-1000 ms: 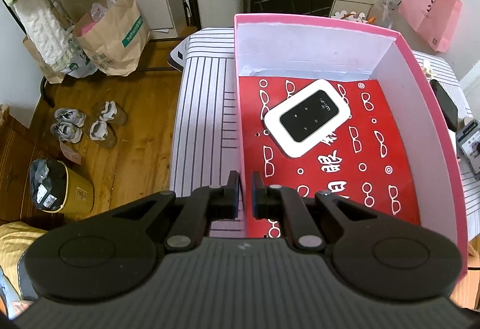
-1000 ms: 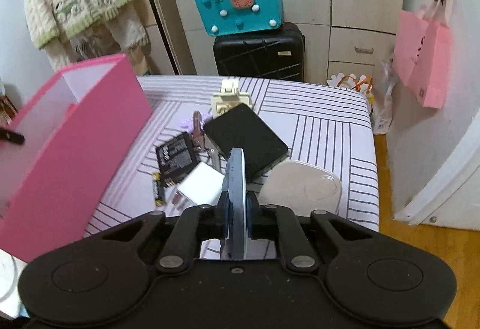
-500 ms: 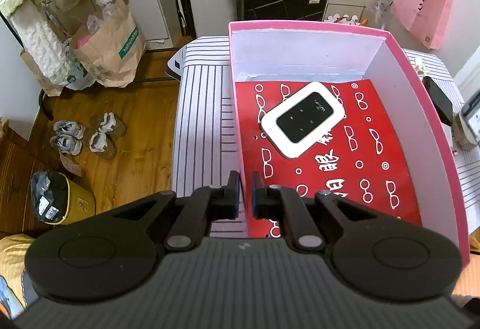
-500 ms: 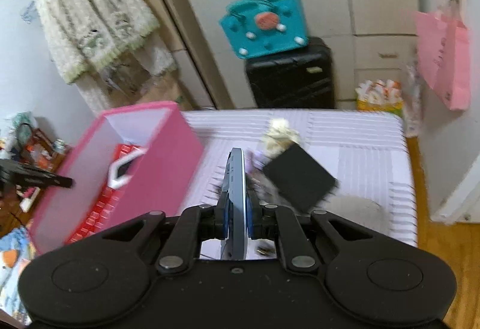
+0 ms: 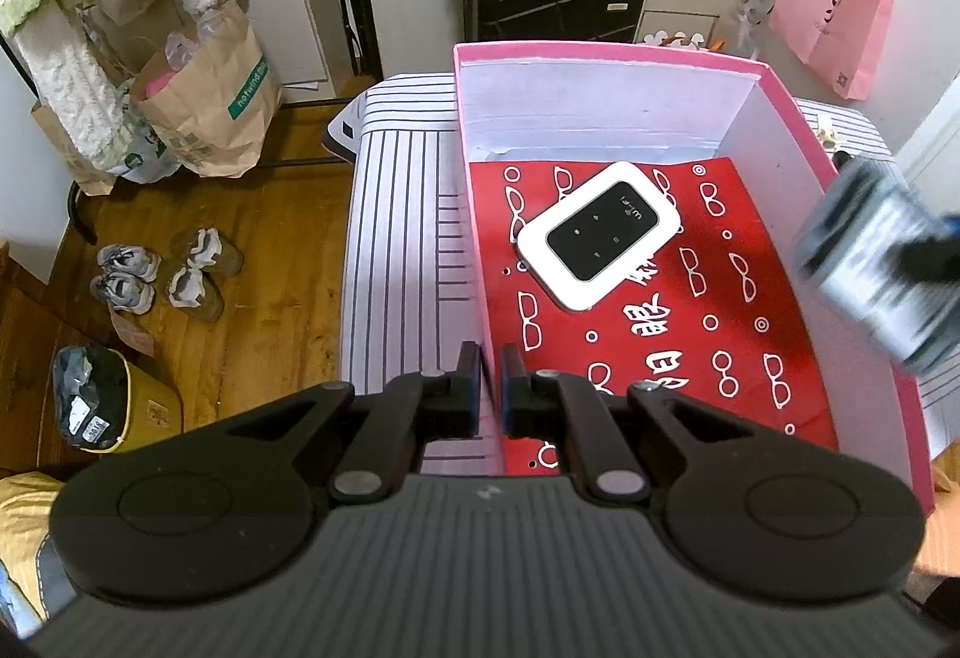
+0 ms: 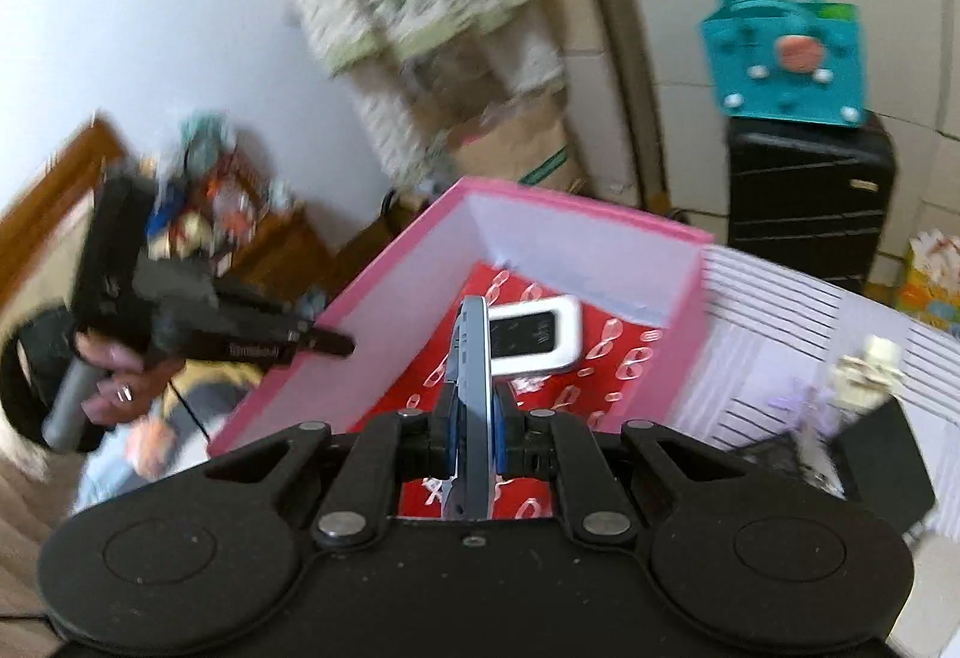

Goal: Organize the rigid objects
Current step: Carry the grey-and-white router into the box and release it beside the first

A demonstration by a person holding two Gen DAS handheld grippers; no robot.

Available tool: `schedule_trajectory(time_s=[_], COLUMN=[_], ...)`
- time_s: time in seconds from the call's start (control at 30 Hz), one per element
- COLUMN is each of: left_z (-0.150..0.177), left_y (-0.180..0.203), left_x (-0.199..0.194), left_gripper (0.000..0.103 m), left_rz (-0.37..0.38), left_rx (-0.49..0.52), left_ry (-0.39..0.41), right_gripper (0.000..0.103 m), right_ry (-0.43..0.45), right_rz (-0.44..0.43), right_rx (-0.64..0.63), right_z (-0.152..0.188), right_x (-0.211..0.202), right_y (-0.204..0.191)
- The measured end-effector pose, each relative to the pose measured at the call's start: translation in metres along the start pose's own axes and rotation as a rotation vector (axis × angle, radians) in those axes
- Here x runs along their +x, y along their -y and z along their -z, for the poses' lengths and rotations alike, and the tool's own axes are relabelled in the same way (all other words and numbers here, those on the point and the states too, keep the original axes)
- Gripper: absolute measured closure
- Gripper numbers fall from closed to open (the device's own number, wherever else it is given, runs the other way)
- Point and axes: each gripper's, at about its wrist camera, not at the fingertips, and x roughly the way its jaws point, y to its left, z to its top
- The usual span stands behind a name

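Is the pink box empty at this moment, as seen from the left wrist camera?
No: a white pocket router with a black face lies flat on the red patterned lining inside the pink box.

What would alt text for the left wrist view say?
The left gripper is shut on the near wall of a pink box holding a white pocket wifi router. A blurred device enters over the box's right wall.
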Motion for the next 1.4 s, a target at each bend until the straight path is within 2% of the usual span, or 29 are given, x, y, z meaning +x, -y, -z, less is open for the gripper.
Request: schedule_trajectory(time_s=[0.23,0.47,0.63,0.83,0.9,1.07,1.17,1.27,1.4], left_z=[0.002,0.0,0.001,0.002,0.001,0.001,0.002,0.003,0.003], left_y=[-0.001,-0.005,-0.007,-0.006,-0.004,-0.001,-0.001,-0.002,-0.002], left_x=[-0.001,-0.001,-0.004,-0.003,-0.003,-0.003,-0.003,-0.004,-0.005], left_gripper=[0.097,0.097,0.096,0.096,0.096,0.096,0.096,0.096,0.096], left_rz=[0.012,0.038,0.065,0.063,0.06,0.048,0.049,0.049,0.048], left_rx=[0.009,0.001,-0.016,-0.003,0.004,0.017,0.011,0.006,0.004], left_ry=[0.005,-0.002,-0.007,-0.002,-0.002,-0.003,-0.003,-0.001,-0.002], right_gripper=[0.089,0.089,0.089,0.089,0.089,0.089,0.089,0.088,0.07], right_ry=[-0.203,-0.261,-0.342,-0.318,-0.292,-0.233,-0.205,-0.233,-0.266], right_rz=[-0.095,-0.042,-0.105,-0.007,0.054,0.225,0.298,0.249,0.13], right_rx=[-0.028,-0.16,-0.124,-0.21,-0.277,-0.532,-0.686,-0.701,-0.586], right_z=[-0.006,-0.009,-0.014,-0.019,-0.022,-0.015,-0.006,-0.005,-0.009], right_x=[0.07,0.106,0.127,0.132,0.13,0.126,0.124,0.123,0.112], right_y=[-0.022,-0.042,-0.037,-0.038,-0.04,-0.059,-0.071,-0.077,-0.073])
